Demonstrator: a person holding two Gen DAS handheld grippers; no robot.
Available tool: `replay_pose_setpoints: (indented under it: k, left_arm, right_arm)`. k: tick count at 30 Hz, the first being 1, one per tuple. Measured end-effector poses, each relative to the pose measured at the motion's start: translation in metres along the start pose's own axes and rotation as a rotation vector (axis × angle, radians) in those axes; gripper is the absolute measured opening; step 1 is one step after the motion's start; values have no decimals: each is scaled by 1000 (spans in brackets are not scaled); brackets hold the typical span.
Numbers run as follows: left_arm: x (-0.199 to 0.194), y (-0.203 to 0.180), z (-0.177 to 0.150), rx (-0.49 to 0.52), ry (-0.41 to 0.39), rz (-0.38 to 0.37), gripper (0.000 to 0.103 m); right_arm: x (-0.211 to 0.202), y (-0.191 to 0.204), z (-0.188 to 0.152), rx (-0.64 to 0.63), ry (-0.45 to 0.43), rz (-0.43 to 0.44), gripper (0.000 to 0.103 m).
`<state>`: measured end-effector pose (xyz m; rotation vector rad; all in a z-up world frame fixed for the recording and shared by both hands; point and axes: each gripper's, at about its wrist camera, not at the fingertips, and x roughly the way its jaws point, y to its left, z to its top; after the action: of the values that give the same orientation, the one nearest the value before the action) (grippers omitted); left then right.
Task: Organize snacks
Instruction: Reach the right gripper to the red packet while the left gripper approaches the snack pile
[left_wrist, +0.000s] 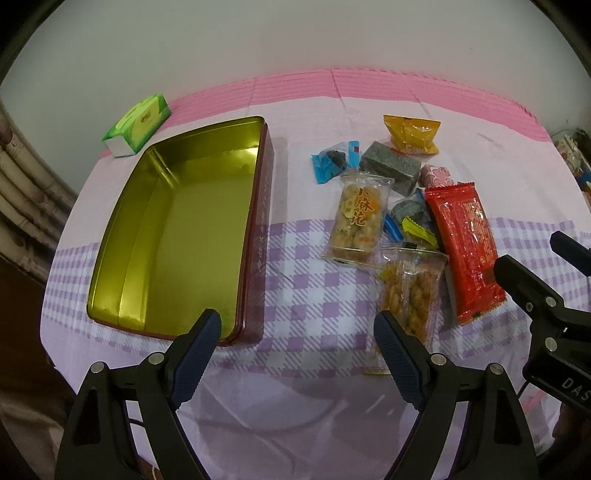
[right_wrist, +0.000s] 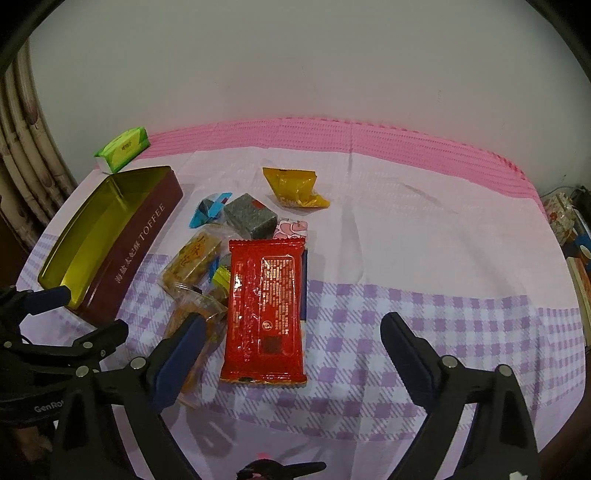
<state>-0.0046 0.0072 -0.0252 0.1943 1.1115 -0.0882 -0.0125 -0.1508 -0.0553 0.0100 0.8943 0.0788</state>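
Observation:
An open toffee tin (left_wrist: 177, 229) with a gold inside and dark red walls lies empty on the left; it also shows in the right wrist view (right_wrist: 122, 251). Right of it is a pile of snacks: a red packet (left_wrist: 463, 251) (right_wrist: 266, 310), two clear packs of fried twists (left_wrist: 358, 218) (left_wrist: 410, 291), a grey block (left_wrist: 391, 166), blue-wrapped sweets (left_wrist: 334, 158), a yellow pouch (left_wrist: 413, 134) and a pink sweet (left_wrist: 436, 175). My left gripper (left_wrist: 297, 326) is open and empty, between tin and snacks. My right gripper (right_wrist: 291, 330) is open and empty, just short of the red packet.
A green tissue pack (left_wrist: 138, 123) lies behind the tin, near the table's back left edge. The table (right_wrist: 424, 240) has a pink and purple checked cloth and stands against a white wall. Clutter sits past the right edge (right_wrist: 561, 218).

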Motion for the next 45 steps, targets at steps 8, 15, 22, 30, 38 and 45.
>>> replay_pose_setpoints:
  k: [8, 15, 22, 30, 38, 45]
  left_arm:
    - [3, 0, 0, -5, 7, 3, 85]
    - [5, 1, 0, -4, 10, -1, 85]
    - [7, -1, 1, 0, 18, 5, 85]
    - [9, -2, 1, 3, 20, 3, 85]
    - [12, -3, 3, 8, 18, -5, 85]
    - [18, -4, 6, 10, 23, -17, 85]
  right_arm:
    - [2, -1, -1, 7, 9, 5, 88]
    - [4, 1, -1, 6, 19, 13, 82]
    - [7, 1, -2, 12, 30, 19, 79]
    - [13, 2, -1, 3, 46, 24, 73]
    - [21, 7, 3, -7, 68, 38, 72]
    - [36, 7, 8, 3, 110, 51, 68]
